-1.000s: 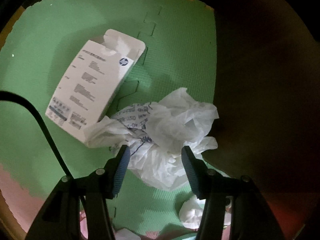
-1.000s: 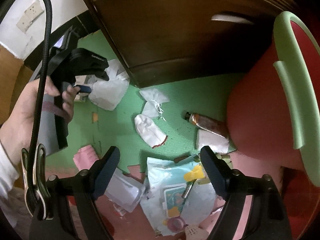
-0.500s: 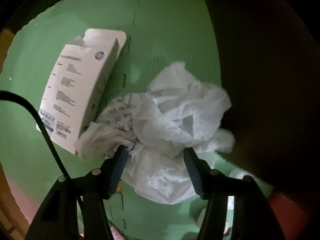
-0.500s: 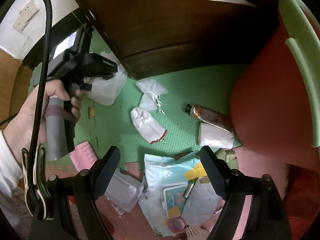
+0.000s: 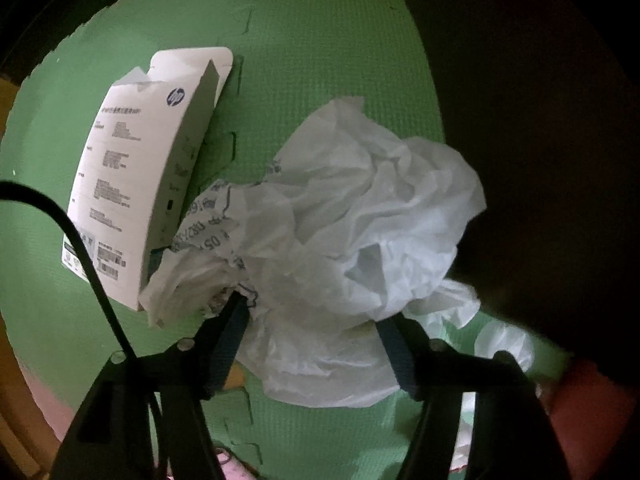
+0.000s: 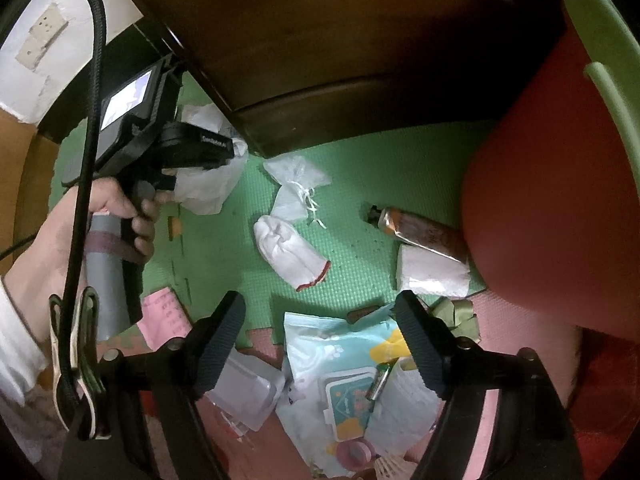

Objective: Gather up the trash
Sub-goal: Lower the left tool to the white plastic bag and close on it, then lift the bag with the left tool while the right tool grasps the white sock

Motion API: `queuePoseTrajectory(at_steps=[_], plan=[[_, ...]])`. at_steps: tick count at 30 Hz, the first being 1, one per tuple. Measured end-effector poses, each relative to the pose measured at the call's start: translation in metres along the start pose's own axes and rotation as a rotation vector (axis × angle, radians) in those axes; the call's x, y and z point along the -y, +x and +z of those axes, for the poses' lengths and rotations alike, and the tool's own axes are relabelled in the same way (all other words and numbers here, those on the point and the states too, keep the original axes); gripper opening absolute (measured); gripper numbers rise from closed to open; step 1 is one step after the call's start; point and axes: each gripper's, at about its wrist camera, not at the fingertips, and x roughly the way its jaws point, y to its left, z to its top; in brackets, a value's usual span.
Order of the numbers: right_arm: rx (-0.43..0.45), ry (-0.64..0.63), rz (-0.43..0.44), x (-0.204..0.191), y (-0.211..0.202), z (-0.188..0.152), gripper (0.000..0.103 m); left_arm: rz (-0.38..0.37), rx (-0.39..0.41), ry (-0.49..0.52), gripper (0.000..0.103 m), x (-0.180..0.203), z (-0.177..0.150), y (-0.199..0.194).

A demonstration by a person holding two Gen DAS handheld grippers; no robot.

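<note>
A crumpled white plastic bag [image 5: 352,232] lies on the green foam mat and fills the gap of my left gripper [image 5: 312,316], whose open jaws straddle its near part. The bag also shows in the right wrist view [image 6: 208,184], below the left gripper's body. A white HP carton [image 5: 136,172] lies just left of the bag. My right gripper [image 6: 320,320] is open and empty, above a light blue wipes packet [image 6: 340,380]. A white glove [image 6: 288,248], a white drawstring pouch [image 6: 296,184], a brown bottle [image 6: 420,232] and a folded white tissue [image 6: 432,272] lie on the mat.
A red bin with a green rim [image 6: 560,200] stands at the right. A dark wooden cabinet [image 6: 340,40] rises behind the mat. A clear plastic tray [image 6: 244,396], a pink paper [image 6: 164,316] and an olive wrapper [image 6: 456,316] lie near my right gripper.
My left gripper has moved forward onto the plastic bag, which now sits between its jaws. The right gripper has held nearly still.
</note>
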Motion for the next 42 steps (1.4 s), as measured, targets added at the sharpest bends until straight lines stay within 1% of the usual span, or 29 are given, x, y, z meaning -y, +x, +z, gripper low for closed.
queuePoseTrajectory(at_steps=[2,3,4,5,6,7,8,10,15,18,22,25,26,28,30,33,34,37,39,41,42], plan=[[0.006,-0.003,0.005,0.000,0.000,0.001,0.079,0.005,0.017,0.013,0.054,-0.003,-0.005,-0.010],[0.008,-0.006,0.003,0.001,0.000,0.001,0.078,0.005,0.028,0.019,0.052,-0.002,-0.007,-0.013],[0.008,-0.005,-0.001,0.001,0.001,0.001,0.077,0.001,0.033,0.022,0.047,-0.002,-0.011,-0.016],[0.007,0.000,-0.006,0.002,0.001,0.002,0.077,-0.005,0.038,0.026,0.038,-0.003,-0.013,-0.020],[0.005,0.006,-0.008,0.003,0.001,0.002,0.077,-0.015,0.044,0.027,0.035,-0.004,-0.015,-0.025],[0.001,0.022,0.000,0.004,0.002,0.004,0.077,-0.029,0.052,0.027,0.029,-0.007,-0.019,-0.034],[0.000,0.029,0.004,0.005,0.002,0.005,0.077,-0.041,0.058,0.029,0.028,-0.011,-0.023,-0.042],[0.003,0.048,0.017,0.005,0.002,0.011,0.077,-0.048,0.062,0.037,0.026,-0.017,-0.031,-0.054],[0.021,0.027,0.025,-0.002,0.000,0.016,0.076,-0.019,0.059,0.042,0.025,-0.039,-0.052,-0.086],[0.026,0.009,0.023,-0.005,0.001,0.016,0.076,-0.036,0.064,0.024,0.025,-0.053,-0.066,-0.112],[0.029,-0.006,0.011,-0.004,0.003,0.016,0.076,-0.033,0.082,0.022,0.025,-0.055,-0.078,-0.158],[0.032,-0.017,0.006,-0.004,0.007,0.015,0.076,-0.060,0.066,0.022,0.025,-0.057,-0.080,-0.180],[0.026,-0.026,0.000,-0.005,0.010,0.013,0.076,-0.074,0.064,0.023,0.025,-0.064,-0.082,-0.187],[0.015,-0.045,-0.005,-0.007,0.018,0.011,0.076,-0.088,0.078,0.034,0.025,-0.065,-0.088,-0.211],[-0.002,-0.091,-0.009,-0.014,0.029,0.008,0.076,-0.093,0.102,0.045,0.025,-0.070,-0.095,-0.228],[0.001,-0.150,-0.022,-0.025,0.040,0.009,0.076,-0.118,0.120,0.029,0.025,-0.078,-0.102,-0.240],[0.008,-0.178,-0.029,-0.030,0.046,0.010,0.076,-0.134,0.118,0.010,0.025,-0.080,-0.105,-0.243],[0.018,-0.202,-0.029,-0.040,0.062,0.016,0.076,-0.174,0.108,-0.019,0.025,-0.083,-0.108,-0.243],[0.016,-0.191,-0.027,-0.043,0.077,0.018,0.076,-0.155,0.129,-0.009,0.025,-0.082,-0.108,-0.241],[-0.013,-0.180,-0.022,-0.042,0.093,0.015,0.076,-0.128,0.149,0.002,0.025,-0.082,-0.107,-0.240],[-0.022,-0.189,-0.028,-0.043,0.099,0.013,0.074,-0.130,0.152,0.004,0.025,-0.082,-0.106,-0.240]])
